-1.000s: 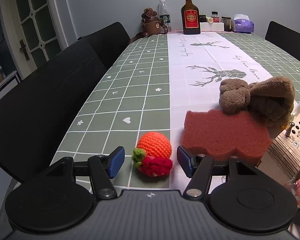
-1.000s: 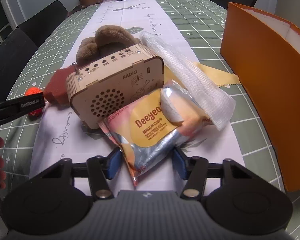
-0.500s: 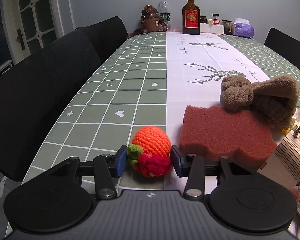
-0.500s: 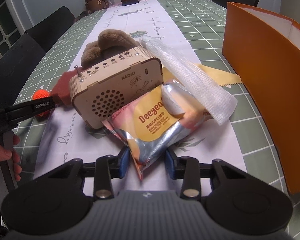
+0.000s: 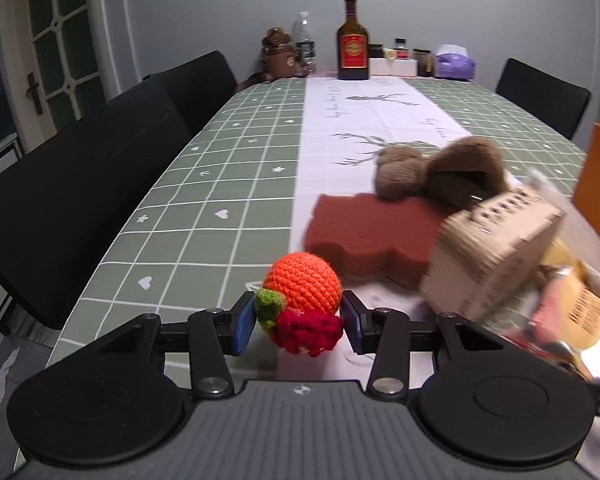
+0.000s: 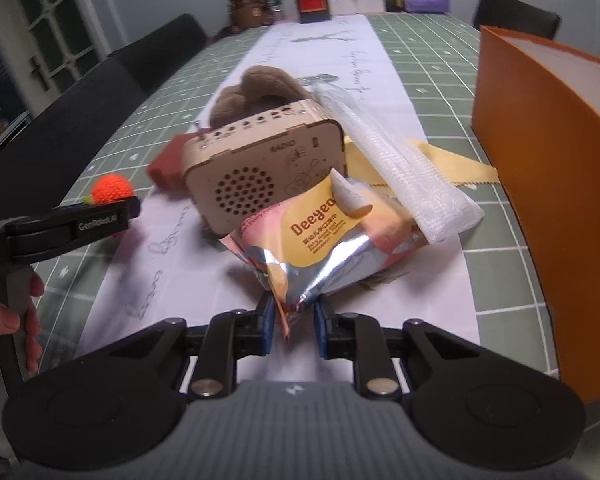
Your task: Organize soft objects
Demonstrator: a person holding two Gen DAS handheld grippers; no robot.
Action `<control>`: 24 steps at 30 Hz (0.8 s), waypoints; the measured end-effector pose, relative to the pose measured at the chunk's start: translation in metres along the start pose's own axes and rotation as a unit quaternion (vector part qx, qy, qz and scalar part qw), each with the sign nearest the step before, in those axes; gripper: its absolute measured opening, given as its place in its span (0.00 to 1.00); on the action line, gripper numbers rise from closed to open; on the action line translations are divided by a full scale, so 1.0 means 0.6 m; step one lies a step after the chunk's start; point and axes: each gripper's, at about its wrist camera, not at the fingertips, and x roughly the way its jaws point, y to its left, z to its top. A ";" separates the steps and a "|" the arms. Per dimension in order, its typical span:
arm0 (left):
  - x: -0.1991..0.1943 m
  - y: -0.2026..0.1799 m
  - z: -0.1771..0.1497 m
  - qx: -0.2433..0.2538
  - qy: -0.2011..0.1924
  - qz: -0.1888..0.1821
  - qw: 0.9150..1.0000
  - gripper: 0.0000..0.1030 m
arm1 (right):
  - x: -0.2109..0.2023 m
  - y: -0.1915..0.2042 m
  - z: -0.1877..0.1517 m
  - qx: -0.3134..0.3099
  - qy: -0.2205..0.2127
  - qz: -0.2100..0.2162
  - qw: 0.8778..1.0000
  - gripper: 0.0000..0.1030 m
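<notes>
The left gripper (image 5: 298, 322) pinches the crocheted fruit toy (image 5: 302, 302) near the table's (image 5: 188, 216) left edge. The right gripper (image 6: 293, 326) is closing on the corner of the "Deeyeo" wipes pack (image 6: 324, 236), mid-table. Best to lift each gently, clear of the wooden box (image 6: 260, 172) marked "RADIO".

Both wrist views low, facing down the table (image 5: 228, 184), sharing wooden radio (image 6: 260, 168)
</notes>
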 end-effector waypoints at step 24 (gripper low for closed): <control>-0.163 -0.094 -0.096 0.013 0.002 -0.151 0.988 0.50 | -0.123 -0.072 -0.104 -0.210 0.039 0.089 0.973 0.22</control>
